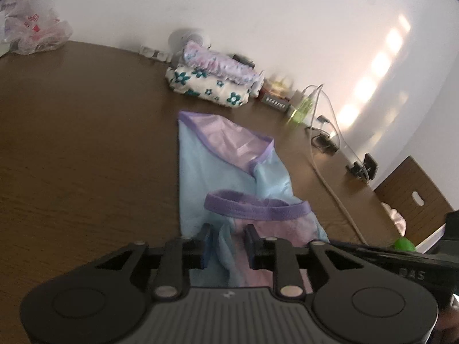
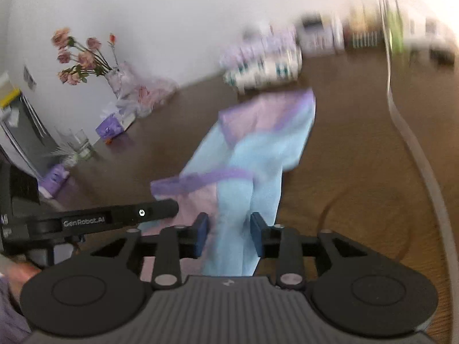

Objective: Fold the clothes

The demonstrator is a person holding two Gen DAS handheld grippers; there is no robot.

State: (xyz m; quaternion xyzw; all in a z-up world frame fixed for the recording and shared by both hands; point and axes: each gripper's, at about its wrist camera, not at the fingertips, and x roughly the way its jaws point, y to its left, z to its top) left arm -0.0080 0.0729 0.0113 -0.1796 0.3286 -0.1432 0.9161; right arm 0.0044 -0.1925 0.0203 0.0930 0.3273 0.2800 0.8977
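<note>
Your blue-and-lilac garment (image 1: 229, 169) stretches ahead across the bench (image 1: 86, 143), its near edge running between the spread jaws of both your left gripper (image 1: 226, 243) and right gripper (image 2: 228, 235), whose contact with it blur hides.

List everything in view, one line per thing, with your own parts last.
garment: one, light blue and pink with purple trim, on the table, near end between both grippers' fingers
folded clothes: one small stack, floral white and lilac, by the wall
table: one, brown wood
plastic bag: one, clear with red print, far left corner
white cable: one, trailing across the table's right side
flowers in vase: one bunch, pink, against the wall
drinking glass: one, clear, left edge
left gripper: black, fingers around cloth
right gripper: black, fingers around cloth
</note>
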